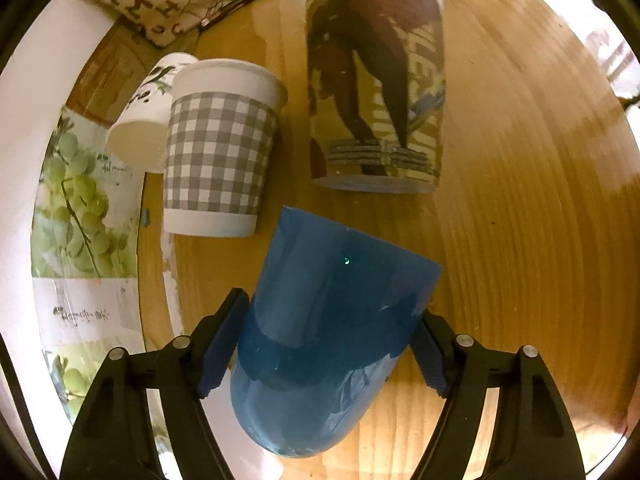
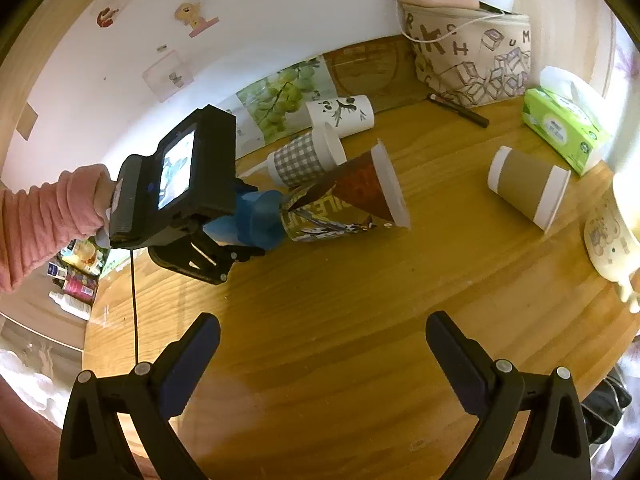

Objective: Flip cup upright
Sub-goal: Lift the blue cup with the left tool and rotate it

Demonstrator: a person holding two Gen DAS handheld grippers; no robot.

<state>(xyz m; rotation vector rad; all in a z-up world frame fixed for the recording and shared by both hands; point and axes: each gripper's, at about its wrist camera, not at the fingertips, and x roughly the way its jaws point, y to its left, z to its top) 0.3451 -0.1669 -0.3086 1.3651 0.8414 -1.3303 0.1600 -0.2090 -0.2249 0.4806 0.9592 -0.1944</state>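
A: What crowds the blue cup [image 1: 320, 344]?
B: It sits clamped in the left gripper [image 1: 326, 350], tilted over the table [image 1: 520, 240]. At its 11 o'clock stands a checked cup [image 1: 218, 152], at 12 a tall printed cup [image 1: 378, 84], both close.
A: And the right gripper [image 2: 322, 354]?
B: Spread wide over bare wood, holding nothing. A brown cup [image 2: 528, 188] lies on its side at 1 o'clock, a tissue box [image 2: 564, 128] beyond.
A: Anything unclear?
B: From the right wrist the left gripper's body hides most of the blue cup. A panda cup [image 2: 344, 114] lies behind the checked one.
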